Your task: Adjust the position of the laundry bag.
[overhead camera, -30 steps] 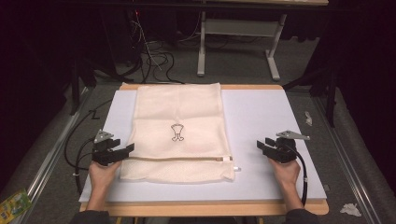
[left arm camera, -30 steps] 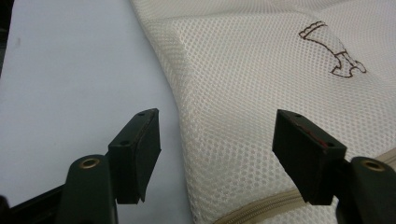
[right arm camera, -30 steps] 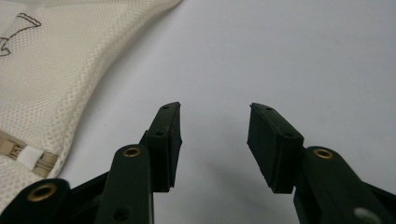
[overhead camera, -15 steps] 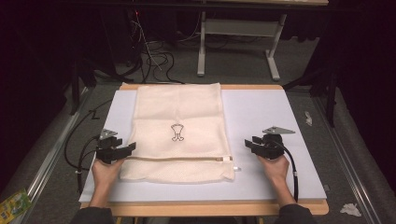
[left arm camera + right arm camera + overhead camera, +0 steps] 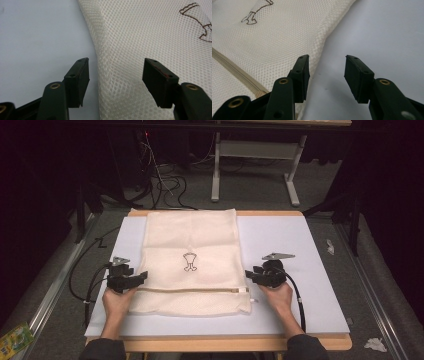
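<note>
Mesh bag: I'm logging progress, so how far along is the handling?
Done: the mesh bag lies flat on the board, its zipper shut. In hand: the left tool, jaws just closing slightly, straddles its left edge; the right tool stands open by its right edge. Left: gripping and moving it.

Room's pretty dark past the table (image 5: pixel 310 250), which looks lit from overhead, bright and even with no glare. Floor at 12 o'clock fades to near black. High view is soft and a bit grainy. Both gripper views are sharp on the mesh bag (image 5: pixel 140 37), with faint shadows under the jaws.
</note>
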Motion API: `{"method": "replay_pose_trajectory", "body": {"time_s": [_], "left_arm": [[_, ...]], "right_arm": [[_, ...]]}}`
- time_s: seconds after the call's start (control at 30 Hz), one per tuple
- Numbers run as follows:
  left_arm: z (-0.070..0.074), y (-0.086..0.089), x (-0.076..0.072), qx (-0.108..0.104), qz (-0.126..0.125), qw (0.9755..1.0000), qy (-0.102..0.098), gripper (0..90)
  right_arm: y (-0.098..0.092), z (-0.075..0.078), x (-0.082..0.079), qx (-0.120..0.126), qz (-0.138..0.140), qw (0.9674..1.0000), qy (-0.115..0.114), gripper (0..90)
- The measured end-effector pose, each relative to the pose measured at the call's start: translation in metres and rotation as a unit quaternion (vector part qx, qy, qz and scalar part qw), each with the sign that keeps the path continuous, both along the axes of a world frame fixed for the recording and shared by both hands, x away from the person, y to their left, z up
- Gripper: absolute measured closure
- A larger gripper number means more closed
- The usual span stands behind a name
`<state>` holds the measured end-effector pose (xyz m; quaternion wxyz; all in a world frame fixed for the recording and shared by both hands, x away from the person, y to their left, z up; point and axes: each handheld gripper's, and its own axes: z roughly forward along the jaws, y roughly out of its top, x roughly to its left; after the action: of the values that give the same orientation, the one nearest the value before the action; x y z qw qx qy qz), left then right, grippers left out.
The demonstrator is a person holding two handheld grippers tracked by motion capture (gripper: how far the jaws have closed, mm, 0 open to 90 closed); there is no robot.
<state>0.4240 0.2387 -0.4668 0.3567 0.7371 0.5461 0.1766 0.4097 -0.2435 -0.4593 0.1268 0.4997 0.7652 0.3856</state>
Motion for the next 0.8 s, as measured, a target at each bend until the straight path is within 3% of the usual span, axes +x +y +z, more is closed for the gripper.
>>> {"method": "replay_pose_trajectory", "body": {"time_s": [0.33, 0.57, 0.73, 0.8], "left_arm": [[0.000, 0.000, 0.006, -0.008, 0.006, 0.9999, 0.011, 46.3], [-0.005, -0.002, 0.011, -0.004, 0.007, 0.9995, 0.030, 50.3], [-0.006, -0.003, 0.013, -0.006, 0.005, 0.9994, 0.035, 61.0], [-0.006, -0.003, 0.012, 0.004, 0.002, 0.9997, 0.025, 65.3]], "right_arm": [[0.019, 0.001, 0.012, -0.005, -0.001, 0.9999, 0.013, 55.4], [0.025, -0.005, 0.020, -0.007, -0.005, 0.9994, 0.034, 55.5], [0.031, -0.007, 0.025, -0.013, 0.007, 0.9986, 0.050, 70.5], [0.032, -0.007, 0.026, -0.014, 0.007, 0.9984, 0.054, 74.1]]}}
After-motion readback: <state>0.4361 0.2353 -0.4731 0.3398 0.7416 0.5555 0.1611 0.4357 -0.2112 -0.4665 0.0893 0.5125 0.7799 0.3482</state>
